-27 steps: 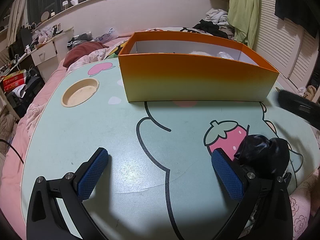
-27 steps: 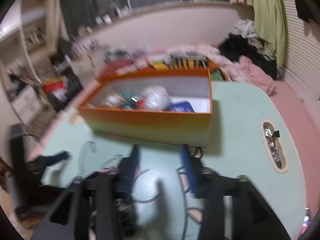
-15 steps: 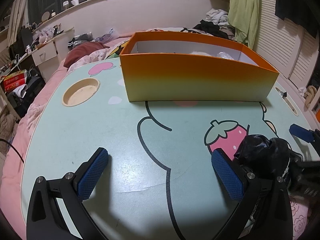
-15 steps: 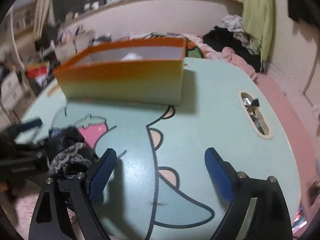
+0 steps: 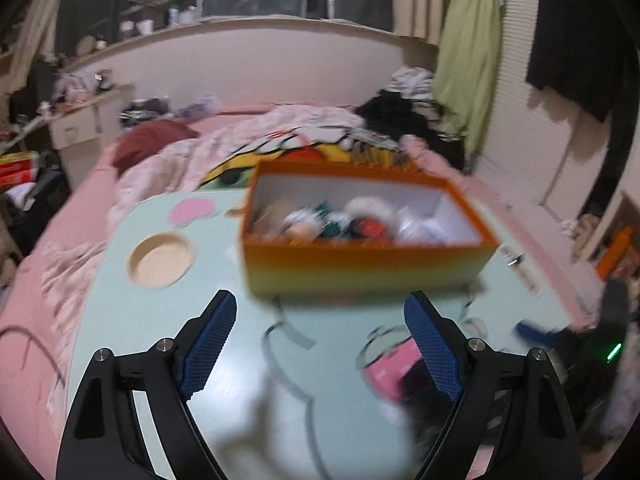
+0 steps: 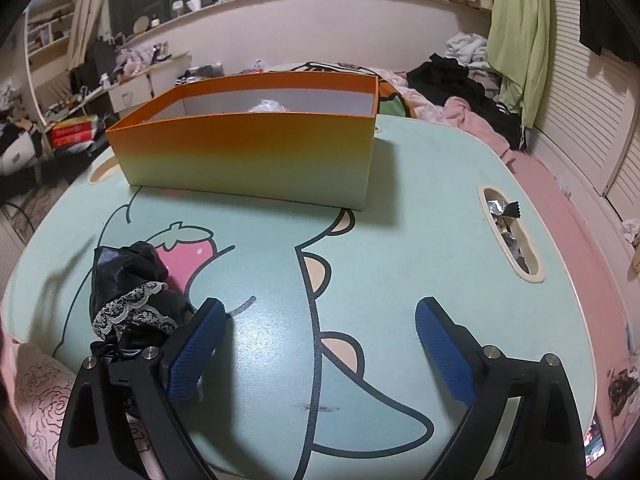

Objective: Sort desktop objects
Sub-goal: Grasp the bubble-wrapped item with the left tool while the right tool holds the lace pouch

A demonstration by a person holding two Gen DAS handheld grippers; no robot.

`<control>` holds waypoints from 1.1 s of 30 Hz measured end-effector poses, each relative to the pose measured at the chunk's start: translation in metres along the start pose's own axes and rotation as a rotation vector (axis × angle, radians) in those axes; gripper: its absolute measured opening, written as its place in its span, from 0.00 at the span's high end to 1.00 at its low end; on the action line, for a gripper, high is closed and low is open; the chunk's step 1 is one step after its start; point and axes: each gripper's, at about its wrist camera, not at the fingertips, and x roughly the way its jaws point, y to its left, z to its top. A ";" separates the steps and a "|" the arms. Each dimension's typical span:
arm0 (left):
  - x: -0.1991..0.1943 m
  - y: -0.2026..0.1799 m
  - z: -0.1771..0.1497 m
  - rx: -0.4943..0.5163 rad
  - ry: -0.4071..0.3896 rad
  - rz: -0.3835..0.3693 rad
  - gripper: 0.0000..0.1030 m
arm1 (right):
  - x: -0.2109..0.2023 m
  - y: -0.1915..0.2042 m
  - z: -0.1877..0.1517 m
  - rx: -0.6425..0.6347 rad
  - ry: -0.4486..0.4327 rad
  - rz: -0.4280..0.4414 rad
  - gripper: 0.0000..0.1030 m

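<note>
While both of my grippers hang over the mint-green cartoon table [image 6: 420,184], I list what lies before me. Left gripper [image 5: 320,344]: blue pads spread wide, nothing between them, only bare tabletop below; its view is blurred. Right gripper [image 6: 320,344]: pads likewise wide apart, nothing held, set over the printed outline on the table. Item one: black bundle of shiny cloth with lace trim [image 6: 128,292], lying at the near left corner of the table on the strawberry print [image 6: 184,256], just beside my right gripper's left finger [image 6: 198,348] and outside the gap; whether it touches that finger I cannot tell. Item two: orange box [image 6: 256,152], open-topped, standing upright toward the far side of the table, well apart from the bundle. From the left view its inside [image 5: 360,220] holds a jumble of small objects, too blurred to name. Item three: round recess [image 5: 161,255] in the table, left of the box. Item four: long slot [image 6: 510,236] near the right edge, holding crumpled foil wrappers.
</note>
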 end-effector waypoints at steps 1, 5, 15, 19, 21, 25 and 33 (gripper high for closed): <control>0.004 -0.002 0.011 0.002 0.026 -0.030 0.16 | 0.000 0.001 0.000 0.000 0.000 -0.001 0.06; 0.032 -0.019 0.053 0.012 0.130 -0.082 0.30 | 0.001 0.001 -0.002 0.001 0.000 -0.002 0.06; 0.106 -0.059 0.071 0.053 0.345 -0.085 0.41 | 0.000 0.003 -0.002 0.002 -0.001 -0.004 0.06; 0.121 -0.070 0.073 0.082 0.355 -0.050 0.57 | 0.001 0.002 -0.003 0.001 -0.001 -0.004 0.06; 0.137 -0.075 0.069 0.090 0.408 -0.047 0.70 | 0.001 0.003 -0.003 0.002 0.000 -0.004 0.06; 0.112 -0.057 0.079 0.036 0.297 -0.103 0.73 | 0.013 0.000 -0.011 0.004 0.001 -0.002 0.06; -0.001 0.001 0.037 0.081 0.067 -0.054 0.72 | 0.014 -0.001 -0.011 0.004 0.001 -0.003 0.06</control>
